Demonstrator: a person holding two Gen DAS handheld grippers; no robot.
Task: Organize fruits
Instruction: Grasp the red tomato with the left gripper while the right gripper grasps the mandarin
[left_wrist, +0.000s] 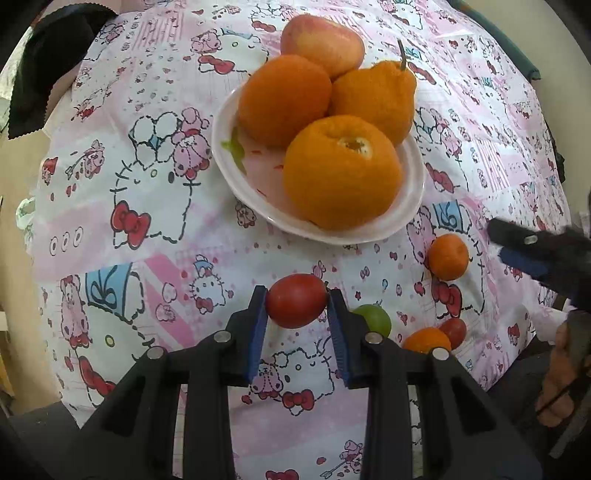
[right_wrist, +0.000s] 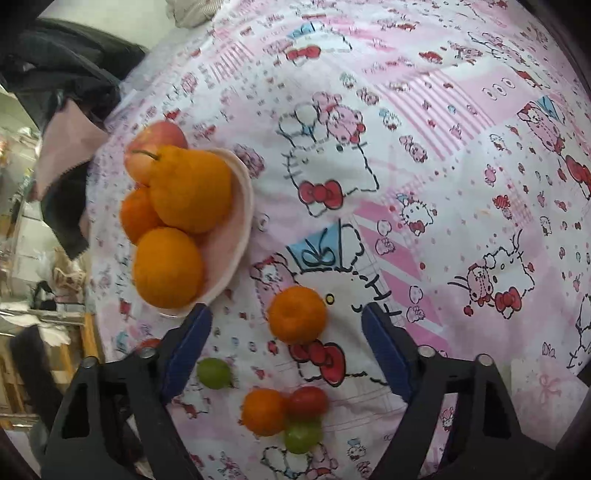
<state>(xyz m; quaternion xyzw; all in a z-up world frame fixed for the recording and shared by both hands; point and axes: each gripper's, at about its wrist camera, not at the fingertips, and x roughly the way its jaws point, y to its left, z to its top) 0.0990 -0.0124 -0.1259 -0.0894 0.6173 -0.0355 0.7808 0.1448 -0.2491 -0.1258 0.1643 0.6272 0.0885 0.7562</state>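
A table (right_wrist: 424, 110) fills most of both views, covered by a pink and white cartoon-print cloth (left_wrist: 122, 229). Dark fabric (left_wrist: 48, 66) lies bunched at its far edge. Beyond that edge the room is blurred clutter under bright, even light.

The red tomato (left_wrist: 296, 301) has a smooth, slightly glossy skin. The large oranges (left_wrist: 341, 171) show a matt, pebbled rind, and the apple (left_wrist: 321, 38) looks smooth with a soft sheen. The plate (left_wrist: 406, 218) appears glazed, glossy white. The tablecloth (left_wrist: 166, 221) is printed cloth, matt. The left gripper (left_wrist: 297, 306) looks like matt black plastic with ribbed blue pads (left_wrist: 258, 332) and shiny metal studs (left_wrist: 373, 338). The green grape (right_wrist: 213, 373) is smooth.
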